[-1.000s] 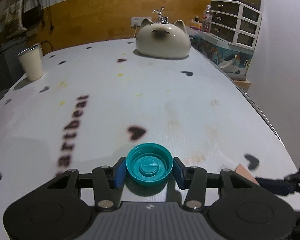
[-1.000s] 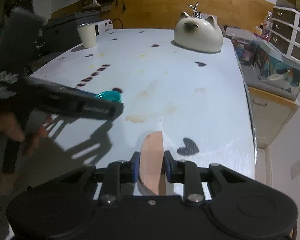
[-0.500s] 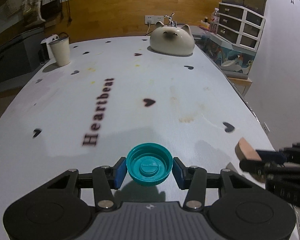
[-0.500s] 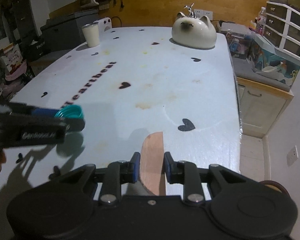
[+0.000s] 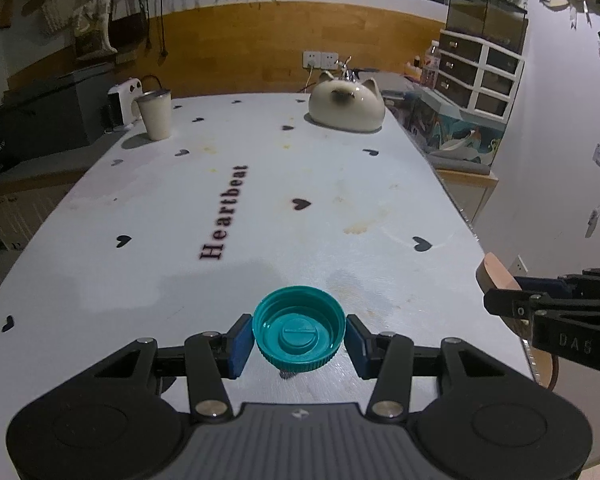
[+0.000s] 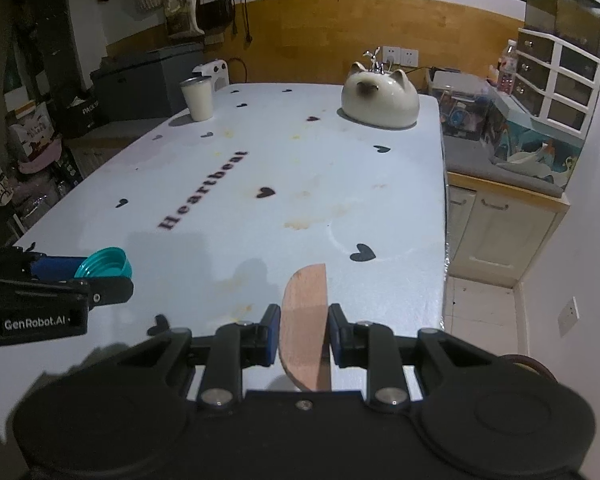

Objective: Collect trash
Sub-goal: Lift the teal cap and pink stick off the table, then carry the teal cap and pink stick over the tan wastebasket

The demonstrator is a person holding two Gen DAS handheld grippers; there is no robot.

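Note:
My left gripper [image 5: 299, 338] is shut on a teal bottle cap [image 5: 299, 327], open side up, held above the near end of the white table [image 5: 260, 208]. It also shows in the right wrist view [image 6: 108, 266] at the left edge. My right gripper [image 6: 304, 330] is shut on a flat brown half-round piece [image 6: 306, 308], held upright above the table's near right part. That piece also shows in the left wrist view [image 5: 494, 274] at the right, in the right gripper's fingers.
A cat-shaped ceramic pot [image 5: 347, 106] stands at the far right of the table, a cream cup [image 5: 155, 114] at the far left. A low cabinet [image 6: 496, 220] and white drawers [image 6: 560, 76] stand to the right. Boxes and bags [image 6: 32, 136] lie left.
Both grippers have lifted and pulled back toward the near end of the table, each keeping its item. More of the table and room shows now.

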